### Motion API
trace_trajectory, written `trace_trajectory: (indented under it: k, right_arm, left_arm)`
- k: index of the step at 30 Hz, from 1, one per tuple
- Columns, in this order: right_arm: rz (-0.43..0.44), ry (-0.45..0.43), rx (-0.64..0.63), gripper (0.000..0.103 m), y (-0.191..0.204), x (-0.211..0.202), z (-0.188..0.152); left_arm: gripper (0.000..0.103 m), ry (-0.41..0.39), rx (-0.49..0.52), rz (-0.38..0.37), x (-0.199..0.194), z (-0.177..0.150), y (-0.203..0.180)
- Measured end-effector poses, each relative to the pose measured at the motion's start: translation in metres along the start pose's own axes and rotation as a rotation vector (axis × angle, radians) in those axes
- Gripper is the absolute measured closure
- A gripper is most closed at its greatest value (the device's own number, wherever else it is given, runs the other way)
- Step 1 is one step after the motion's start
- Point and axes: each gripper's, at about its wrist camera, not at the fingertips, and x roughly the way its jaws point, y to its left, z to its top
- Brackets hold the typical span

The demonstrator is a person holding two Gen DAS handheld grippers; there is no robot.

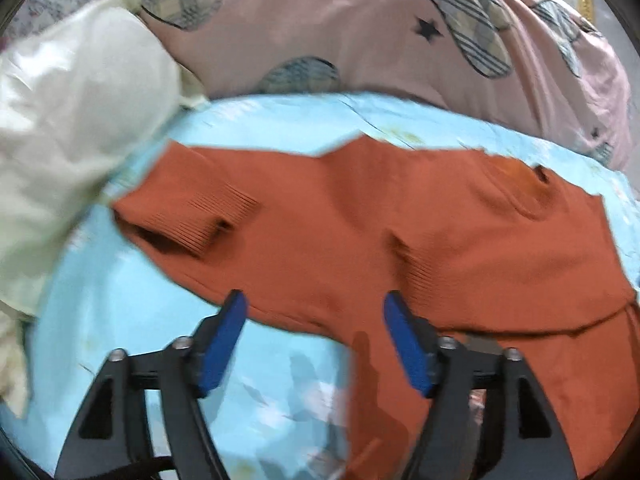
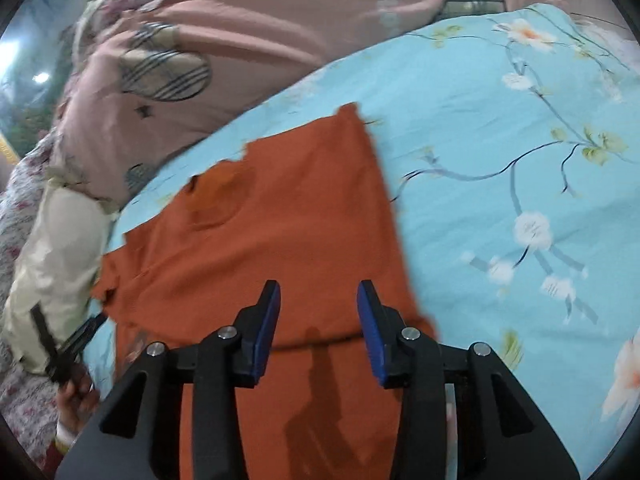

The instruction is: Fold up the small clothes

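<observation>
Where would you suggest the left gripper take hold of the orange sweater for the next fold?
Probably the near edge of the orange sweater just ahead of the left gripper, approached low from the front: the cloth lies flat there, its thin border between the open fingers.

Bare blue sheet (image 2: 500,152) lies right of the orange sweater (image 2: 280,220); cream pillow (image 1: 68,128) crowds its left.

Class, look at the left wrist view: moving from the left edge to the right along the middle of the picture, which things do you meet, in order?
Cream garment → light blue floral sheet → rust-orange sweater's ribbed sleeve cuff → sweater's neck opening.
</observation>
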Motion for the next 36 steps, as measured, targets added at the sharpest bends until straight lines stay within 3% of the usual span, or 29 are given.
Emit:
trace_trajectory:
  k: [3,5,10,12,13,14,16,17,22,26,29,33,36]
  right_arm:
    - [0.05,0.034,0.02,0.058,0.01,0.001,-0.017]
    - [0.064,0.058,0.033,0.057,0.014,0.004,-0.026]
    - [0.078,0.101,0.019,0.057,0.03,0.016,-0.035]
    - [0.076,0.111,0.008,0.057,0.035,0.02,-0.037]
    - [0.077,0.114,0.005,0.057,0.037,0.021,-0.037]
    - [0.078,0.115,0.004,0.057,0.038,0.022,-0.038]
    - [0.086,0.116,0.0,0.057,0.042,0.024,-0.038]
    - [0.09,0.117,-0.004,0.057,0.044,0.024,-0.039]
    - [0.118,0.107,-0.03,0.057,0.055,0.018,-0.041]
    - [0.128,0.099,-0.027,0.057,0.055,0.013,-0.044]
    - [0.127,0.095,-0.013,0.057,0.05,0.009,-0.046]
    - [0.118,0.075,0.021,0.057,0.036,0.002,-0.046]
    - [0.104,0.061,0.053,0.057,0.023,-0.003,-0.045]
  left_arm:
    - [0.022,-0.013,-0.004,0.074,0.009,0.017,0.017]
    - [0.01,0.004,0.01,0.147,0.028,0.029,0.028]
    - [0.009,0.084,0.097,0.28,0.084,0.044,0.043]
    - [0.015,0.117,0.142,0.301,0.104,0.046,0.046]
    - [0.035,0.115,0.145,0.288,0.108,0.048,0.048]
    - [0.065,0.128,0.12,0.222,0.11,0.051,0.054]
    - [0.091,0.146,0.055,0.144,0.109,0.056,0.062]
    - [0.095,0.141,0.041,0.136,0.106,0.058,0.065]
    - [0.097,0.096,-0.038,0.016,0.071,0.058,0.058]
    - [0.097,0.021,-0.055,-0.134,0.021,0.059,0.019]
    - [0.097,-0.017,-0.044,-0.287,-0.01,0.061,-0.03]
    - [0.097,0.001,0.007,-0.488,-0.034,0.055,-0.122]
    - [0.097,0.026,0.069,-0.556,-0.034,0.044,-0.185]
